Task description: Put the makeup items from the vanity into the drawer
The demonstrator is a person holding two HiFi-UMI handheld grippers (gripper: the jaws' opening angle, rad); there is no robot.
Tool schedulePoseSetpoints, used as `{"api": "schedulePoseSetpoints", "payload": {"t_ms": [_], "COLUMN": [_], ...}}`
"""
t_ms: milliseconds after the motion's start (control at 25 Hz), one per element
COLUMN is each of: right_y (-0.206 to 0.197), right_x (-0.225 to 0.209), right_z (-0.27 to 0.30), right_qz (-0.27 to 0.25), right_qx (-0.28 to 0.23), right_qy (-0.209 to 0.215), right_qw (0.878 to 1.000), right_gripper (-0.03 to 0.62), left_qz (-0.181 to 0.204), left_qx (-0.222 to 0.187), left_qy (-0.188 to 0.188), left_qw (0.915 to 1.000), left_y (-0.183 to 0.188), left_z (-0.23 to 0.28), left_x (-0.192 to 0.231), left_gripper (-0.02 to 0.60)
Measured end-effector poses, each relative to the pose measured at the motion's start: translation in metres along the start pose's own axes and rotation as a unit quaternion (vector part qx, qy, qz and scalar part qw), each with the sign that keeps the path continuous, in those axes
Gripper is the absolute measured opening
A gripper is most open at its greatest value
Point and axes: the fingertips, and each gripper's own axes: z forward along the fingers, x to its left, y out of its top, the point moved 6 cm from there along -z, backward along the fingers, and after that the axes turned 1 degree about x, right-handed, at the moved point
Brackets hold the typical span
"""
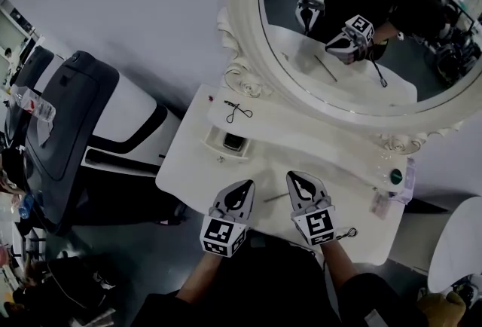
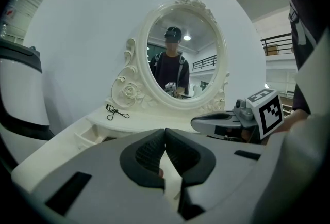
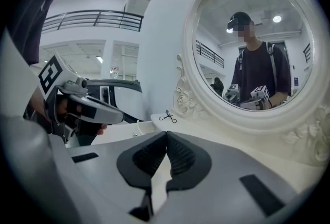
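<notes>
Above vanity [image 1: 301, 145], left claw [image 1: 246, 184] and right claw [image 1: 297, 176] hang closed, empty.

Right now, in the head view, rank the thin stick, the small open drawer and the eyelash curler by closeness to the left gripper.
1. thin stick: just right of the left gripper.
2. small open drawer: beyond the gripper, at the left end of the vanity.
3. eyelash curler: farthest, beside the mirror frame.
</notes>
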Motion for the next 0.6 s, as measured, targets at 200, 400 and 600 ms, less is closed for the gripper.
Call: {"api": "schedulePoseSetpoints", "payload": {"t_ms": [200,400,600], "right_y": [-0.013,-0.028,-0.03], "right_x": [-0.005,-0.009,-0.013], "right_z": [-0.008,-0.012,-0.017], "right_qz": [0.019,0.033,0.053], "right_qx": [0.007,0.007,0.013], "right_qy": [-0.007,-0.014,-0.022], "right_qw": [1.0,0.999,0.998], "right_gripper": [0.021,0.021,0.021], "left_qz": [0.005,0.012,0.019], "left_qx": [0.023,0.046,0.054], "left_qy": [-0.013,-0.027,-0.035], "left_qw": [0.9996,0.9985,0.9977], "left_y": [-0.013,-0.024,-0.026], "left_z": [0.009,0.021,0.029], "left_x": [-0.01,-0.016,-0.019], "left_gripper": [0.014,0.014,0.014]}}
